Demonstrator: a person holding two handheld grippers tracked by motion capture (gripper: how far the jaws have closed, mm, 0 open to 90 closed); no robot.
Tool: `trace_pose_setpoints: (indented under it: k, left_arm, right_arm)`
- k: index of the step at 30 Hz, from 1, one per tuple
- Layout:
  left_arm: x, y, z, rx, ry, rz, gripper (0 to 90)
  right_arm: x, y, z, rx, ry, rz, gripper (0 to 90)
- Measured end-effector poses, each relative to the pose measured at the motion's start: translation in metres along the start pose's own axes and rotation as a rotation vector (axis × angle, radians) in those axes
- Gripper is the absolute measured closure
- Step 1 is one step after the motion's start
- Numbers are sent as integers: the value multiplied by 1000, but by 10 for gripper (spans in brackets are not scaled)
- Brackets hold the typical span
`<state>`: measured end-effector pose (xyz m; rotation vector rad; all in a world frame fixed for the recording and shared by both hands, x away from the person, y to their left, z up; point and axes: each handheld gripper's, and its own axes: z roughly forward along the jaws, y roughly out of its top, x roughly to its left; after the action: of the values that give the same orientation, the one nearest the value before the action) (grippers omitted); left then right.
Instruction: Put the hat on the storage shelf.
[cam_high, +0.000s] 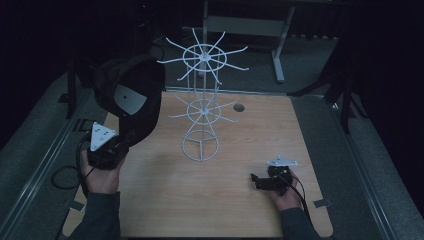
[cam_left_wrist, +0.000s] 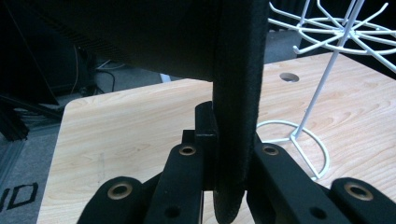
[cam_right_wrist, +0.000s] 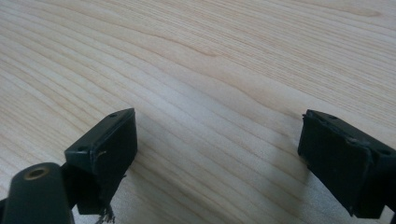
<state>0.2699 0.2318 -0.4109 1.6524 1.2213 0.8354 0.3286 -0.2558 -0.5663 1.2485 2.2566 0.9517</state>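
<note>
My left gripper fingers pinch the black cap by its brim, lifted above the bench left of the white wire rack | cap looks light, soft; brim stiffest hold | right gripper fingers wide, empty.

The cap at the upper left of the high view is black, with a pale grey patch that may be a label inside it; its brim is plain black felt-like cloth. The wire rack at centre is white all over. The desk is light wood with fine wavy grain. Both tools, left and right, are black with grey top plates; brass-coloured rivets dot the left one.
</note>
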Motion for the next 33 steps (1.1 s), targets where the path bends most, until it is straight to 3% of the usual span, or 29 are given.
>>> trace_pose_setpoints:
  k: [33]
  left_arm:
    - [9,21,14,28,-13,-18,867]
  right_arm:
    - [0,0,0,3,1,2,116]
